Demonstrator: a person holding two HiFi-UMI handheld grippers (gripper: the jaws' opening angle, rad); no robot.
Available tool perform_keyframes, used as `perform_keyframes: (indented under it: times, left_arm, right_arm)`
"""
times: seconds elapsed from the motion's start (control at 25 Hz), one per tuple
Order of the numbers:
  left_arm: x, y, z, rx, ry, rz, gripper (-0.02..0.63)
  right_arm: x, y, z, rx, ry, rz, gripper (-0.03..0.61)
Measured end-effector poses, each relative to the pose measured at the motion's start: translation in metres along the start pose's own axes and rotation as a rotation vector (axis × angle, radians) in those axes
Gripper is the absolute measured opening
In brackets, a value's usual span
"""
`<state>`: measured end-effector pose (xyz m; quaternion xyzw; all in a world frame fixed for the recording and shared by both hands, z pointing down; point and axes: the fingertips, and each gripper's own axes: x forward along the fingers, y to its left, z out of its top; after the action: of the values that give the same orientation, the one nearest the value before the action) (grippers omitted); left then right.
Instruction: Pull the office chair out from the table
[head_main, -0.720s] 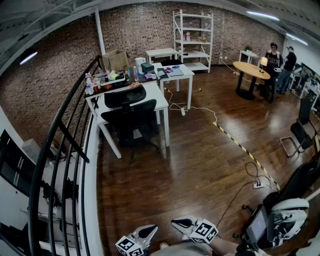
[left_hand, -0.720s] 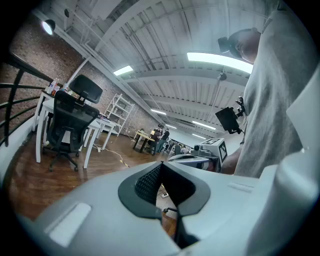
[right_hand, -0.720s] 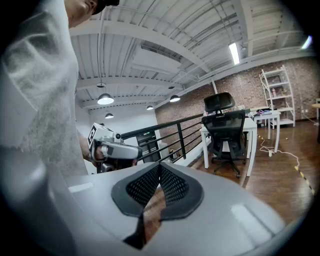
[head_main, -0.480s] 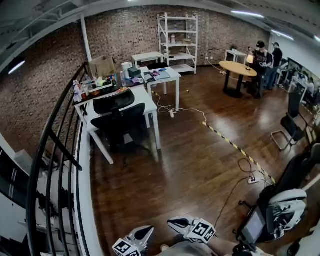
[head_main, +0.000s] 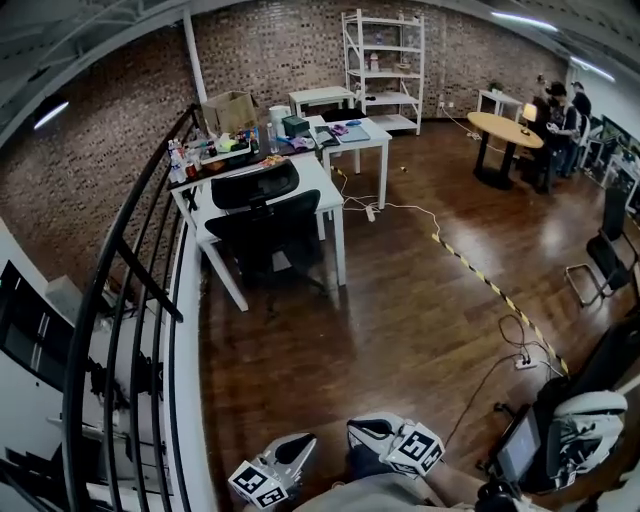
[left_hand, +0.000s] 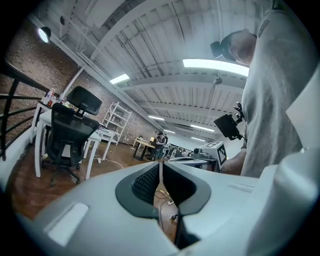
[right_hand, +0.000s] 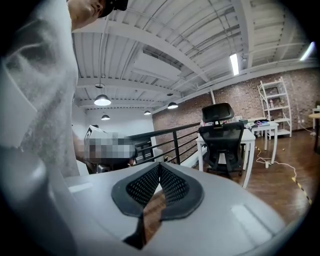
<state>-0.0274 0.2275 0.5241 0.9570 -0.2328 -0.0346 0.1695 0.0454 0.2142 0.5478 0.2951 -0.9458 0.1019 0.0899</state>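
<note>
Your left claw (left_hand: 160, 167) and right claw (right_hand: 159, 169) are both pinched together, empty; office chair (head_main: 262, 225) sits tucked at the bench (head_main: 322, 188), well apart.

Black office chair (head_main: 265, 232) stands upright, seat tucked under the white table (head_main: 318, 184), its backrest facing the left gripper (head_main: 303, 444) and right gripper (head_main: 360, 429), well apart ahead.

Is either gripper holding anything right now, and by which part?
Nothing is held: left gripper and right gripper are shut and empty, far from the office chair.
</note>
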Motion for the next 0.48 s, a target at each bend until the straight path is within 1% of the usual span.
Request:
perform_keyframes:
  times: [0.12, 0.24, 0.36, 0.48]
  left_arm:
    - [0.012, 0.027, 0.012, 0.001, -0.005, 0.031, -0.003]
    - [0.033, 0.050, 0.029, 0.020, -0.014, 0.046, -0.003]
    - [0.053, 0.073, 0.049, 0.039, -0.030, 0.068, -0.003]
    - [0.073, 0.093, 0.061, 0.048, -0.050, 0.091, -0.003]
  right_arm:
    - [0.019, -0.027, 0.011, 0.000, -0.006, 0.013, 0.006]
    - [0.034, -0.056, 0.024, -0.017, -0.019, 0.035, 0.006]
    - [0.048, -0.082, 0.041, -0.028, -0.023, 0.059, 0.006]
    - [0.059, -0.107, 0.050, -0.037, -0.033, 0.083, 0.006]
